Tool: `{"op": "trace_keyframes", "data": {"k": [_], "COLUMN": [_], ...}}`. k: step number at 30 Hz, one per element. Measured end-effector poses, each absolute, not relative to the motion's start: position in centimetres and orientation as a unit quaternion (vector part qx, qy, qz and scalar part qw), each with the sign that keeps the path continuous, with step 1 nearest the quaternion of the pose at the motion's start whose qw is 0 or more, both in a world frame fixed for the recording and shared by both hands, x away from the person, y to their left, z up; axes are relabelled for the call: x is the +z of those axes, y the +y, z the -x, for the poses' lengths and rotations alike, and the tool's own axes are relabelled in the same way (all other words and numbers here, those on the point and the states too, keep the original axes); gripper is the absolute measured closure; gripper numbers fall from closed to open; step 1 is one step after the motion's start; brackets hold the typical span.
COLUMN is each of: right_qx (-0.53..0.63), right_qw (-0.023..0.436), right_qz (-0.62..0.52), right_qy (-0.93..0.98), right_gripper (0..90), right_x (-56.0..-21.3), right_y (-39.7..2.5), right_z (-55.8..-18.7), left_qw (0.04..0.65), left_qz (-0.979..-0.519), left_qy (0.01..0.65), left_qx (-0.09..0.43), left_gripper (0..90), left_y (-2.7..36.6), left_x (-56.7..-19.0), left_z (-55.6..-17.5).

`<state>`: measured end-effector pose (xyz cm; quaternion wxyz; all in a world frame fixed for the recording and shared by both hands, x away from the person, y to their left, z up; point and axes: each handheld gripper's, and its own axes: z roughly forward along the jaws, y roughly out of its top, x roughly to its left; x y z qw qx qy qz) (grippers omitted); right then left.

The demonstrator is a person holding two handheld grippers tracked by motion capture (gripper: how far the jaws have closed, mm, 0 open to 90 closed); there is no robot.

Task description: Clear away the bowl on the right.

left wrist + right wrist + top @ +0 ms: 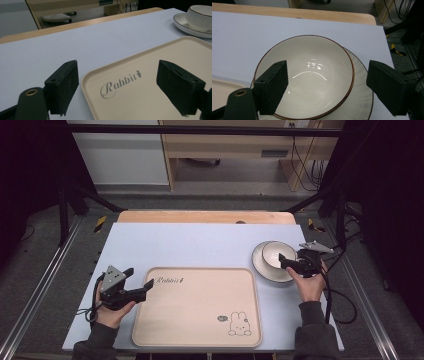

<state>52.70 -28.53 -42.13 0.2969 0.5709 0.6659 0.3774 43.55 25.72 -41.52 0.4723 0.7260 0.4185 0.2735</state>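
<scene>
A beige tray (200, 310) printed with "Rabbit" and a rabbit drawing lies flat at the table's front centre. A white bowl (276, 253) with a brown rim stands on a white plate (261, 265) to the tray's right. My left gripper (139, 278) is open at the tray's near-left corner; in the left gripper view the tray (155, 75) corner lies between the spread jaws of this gripper (120, 85), untouched. My right gripper (287, 262) is open over the bowl's right side; the bowl (312, 75) and plate (362, 102) sit below its jaws (327, 87).
A pale blue mat (200, 242) covers the wooden table (205, 216), bare behind the tray. Black frame posts (62, 215) stand at both sides, and cables (305, 165) hang at the back right. The tray's edge (224, 86) lies close to the plate.
</scene>
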Motion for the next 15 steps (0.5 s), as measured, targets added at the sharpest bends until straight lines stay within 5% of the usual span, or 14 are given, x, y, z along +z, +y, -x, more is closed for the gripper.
{"op": "trace_keyframes", "data": {"k": [15], "right_qx": [0.342], "right_qw": [0.27], "right_qz": [-0.605], "right_qy": [0.667], "right_gripper": [27.6], "right_x": [-44.1], "right_y": [-29.3], "right_z": [-54.9], "left_qw": [0.472], "left_qz": [-0.726], "left_qy": [0.42], "left_qx": [0.272], "left_gripper": [17.9], "left_y": [25.7], "left_x": [-41.6], "left_z": [-43.6]}}
